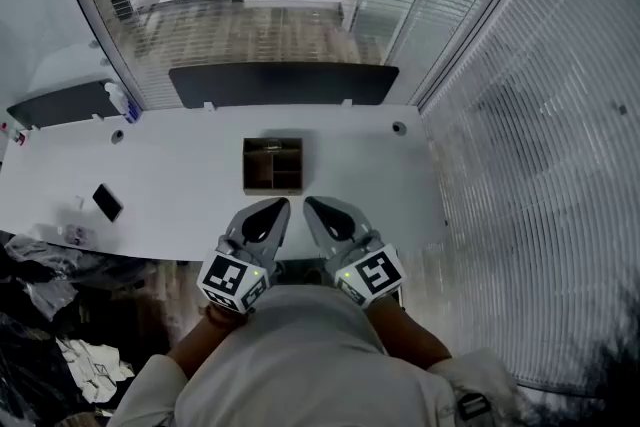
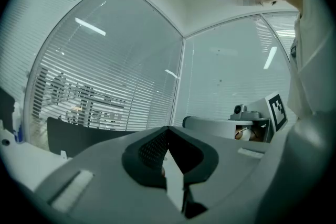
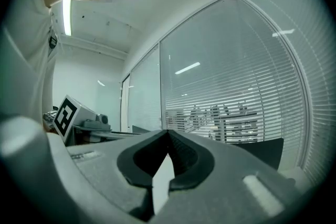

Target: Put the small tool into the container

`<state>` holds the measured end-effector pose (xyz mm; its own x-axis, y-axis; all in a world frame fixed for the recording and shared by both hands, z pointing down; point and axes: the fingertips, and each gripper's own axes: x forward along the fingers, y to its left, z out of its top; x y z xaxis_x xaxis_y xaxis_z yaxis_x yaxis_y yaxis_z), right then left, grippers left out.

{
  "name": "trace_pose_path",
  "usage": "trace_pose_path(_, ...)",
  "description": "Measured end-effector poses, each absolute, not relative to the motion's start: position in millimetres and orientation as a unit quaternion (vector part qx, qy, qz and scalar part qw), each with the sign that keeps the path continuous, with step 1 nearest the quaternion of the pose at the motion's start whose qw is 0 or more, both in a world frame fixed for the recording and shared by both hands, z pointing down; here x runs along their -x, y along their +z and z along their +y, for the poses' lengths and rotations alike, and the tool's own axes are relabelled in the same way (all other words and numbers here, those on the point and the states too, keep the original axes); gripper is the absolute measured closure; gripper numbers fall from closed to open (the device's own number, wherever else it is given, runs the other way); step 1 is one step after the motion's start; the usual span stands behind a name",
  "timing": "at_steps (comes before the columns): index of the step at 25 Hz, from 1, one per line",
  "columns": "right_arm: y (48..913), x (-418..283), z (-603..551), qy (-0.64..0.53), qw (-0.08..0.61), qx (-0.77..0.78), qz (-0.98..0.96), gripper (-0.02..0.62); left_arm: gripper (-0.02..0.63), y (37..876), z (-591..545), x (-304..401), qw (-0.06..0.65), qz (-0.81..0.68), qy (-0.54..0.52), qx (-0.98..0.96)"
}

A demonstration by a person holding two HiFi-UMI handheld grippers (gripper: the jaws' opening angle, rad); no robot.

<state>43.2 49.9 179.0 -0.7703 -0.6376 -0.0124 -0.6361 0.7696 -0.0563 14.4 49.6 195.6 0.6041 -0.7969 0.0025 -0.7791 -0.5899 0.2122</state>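
Note:
A brown container (image 1: 272, 165) with several compartments stands in the middle of the white table (image 1: 190, 175). I cannot make out the small tool in any view. My left gripper (image 1: 279, 205) and right gripper (image 1: 311, 203) are side by side over the table's near edge, just short of the container, pointing level toward it. In the left gripper view the left gripper (image 2: 167, 128) has its jaws meeting at the tip with nothing between them. The right gripper (image 3: 168, 132) looks the same in its own view.
A dark phone (image 1: 107, 202) and small items (image 1: 75, 235) lie at the table's left. A bottle (image 1: 121, 100) stands at the back left and a dark panel (image 1: 283, 82) runs along the far edge. Glass walls with blinds surround the table. Clutter lies on the floor at left.

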Motion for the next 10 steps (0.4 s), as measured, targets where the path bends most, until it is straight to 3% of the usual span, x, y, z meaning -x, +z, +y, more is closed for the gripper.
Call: trace_pose_path(10, 184, -42, 64, -0.024, 0.013, 0.334, 0.942, 0.595, 0.603, 195, 58, -5, 0.091, -0.464, -0.051, -0.88)
